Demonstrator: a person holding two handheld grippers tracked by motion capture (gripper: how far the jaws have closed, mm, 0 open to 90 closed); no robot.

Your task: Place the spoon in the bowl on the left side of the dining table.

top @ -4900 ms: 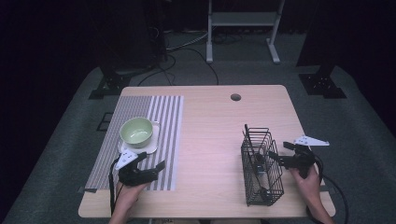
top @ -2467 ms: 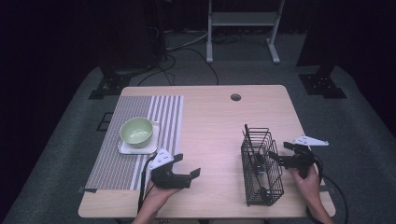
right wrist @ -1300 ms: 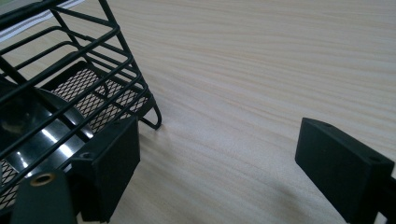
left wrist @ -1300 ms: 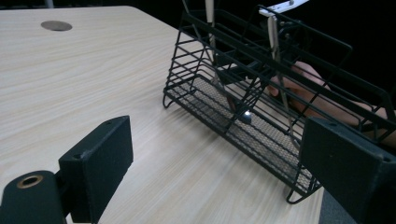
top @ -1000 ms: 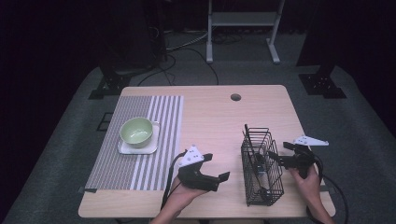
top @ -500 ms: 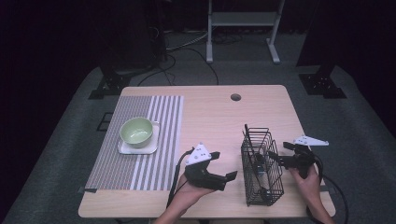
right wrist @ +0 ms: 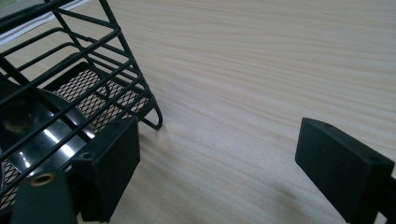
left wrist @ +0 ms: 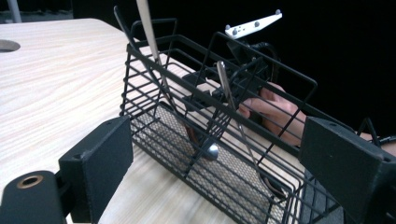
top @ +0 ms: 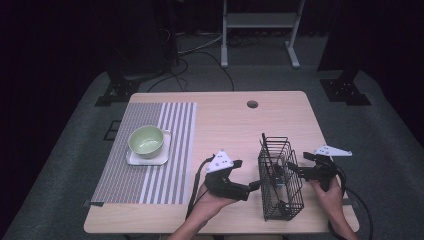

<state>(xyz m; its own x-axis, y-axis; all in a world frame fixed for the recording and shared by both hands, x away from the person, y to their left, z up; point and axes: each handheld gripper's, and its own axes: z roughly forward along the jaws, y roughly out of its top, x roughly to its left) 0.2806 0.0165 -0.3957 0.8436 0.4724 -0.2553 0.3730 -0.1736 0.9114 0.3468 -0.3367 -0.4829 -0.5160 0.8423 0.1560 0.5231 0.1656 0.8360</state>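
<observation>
Left tool [top: 254,186]: I hold it in my left hand [top: 212,202], palm up under its body, my forearm coming in from the near edge of the bench. It points to my right, lying nearly level. Its jaws stand wide apart, nothing between the pads. Its grey three-cornered plate tilts up on top, and its cable loops back beside my wrist.

Right tool [top: 291,167]: I grip it in my right hand [top: 328,192], fingers wrapped round the handle. It points to my left, toward the left tool. Its jaws stand wide apart, unloaded. The plate sits level above, and the cable curls down past my right wrist.
</observation>
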